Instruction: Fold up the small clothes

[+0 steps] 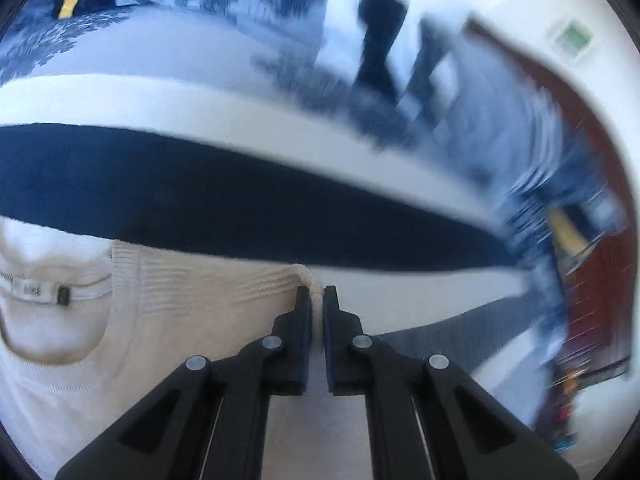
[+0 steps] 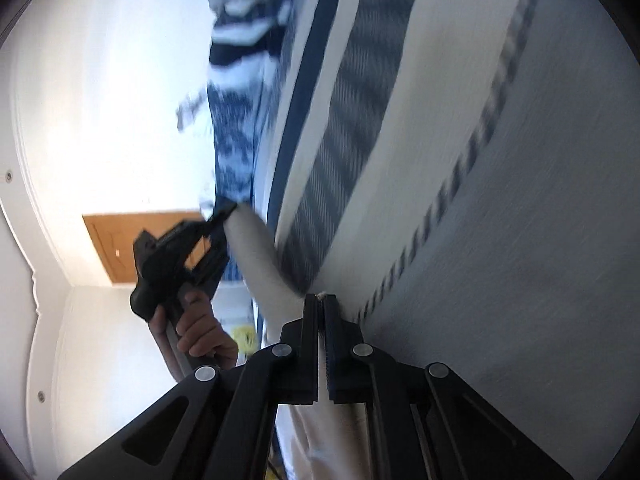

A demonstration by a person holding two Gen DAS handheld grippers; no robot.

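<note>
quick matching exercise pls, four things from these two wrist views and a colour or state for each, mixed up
Things:
1. left tool
2. white knit top
3. neck label
4. wide stripe on the bedspread

States:
A. dark navy
B. inside the collar, pale with blurred print
C. shut on the ribbed edge of the top
D. pinched at two places on its edge, by this tool and by the right tool

Pairs: 1-C, 2-D, 3-B, 4-A
</note>
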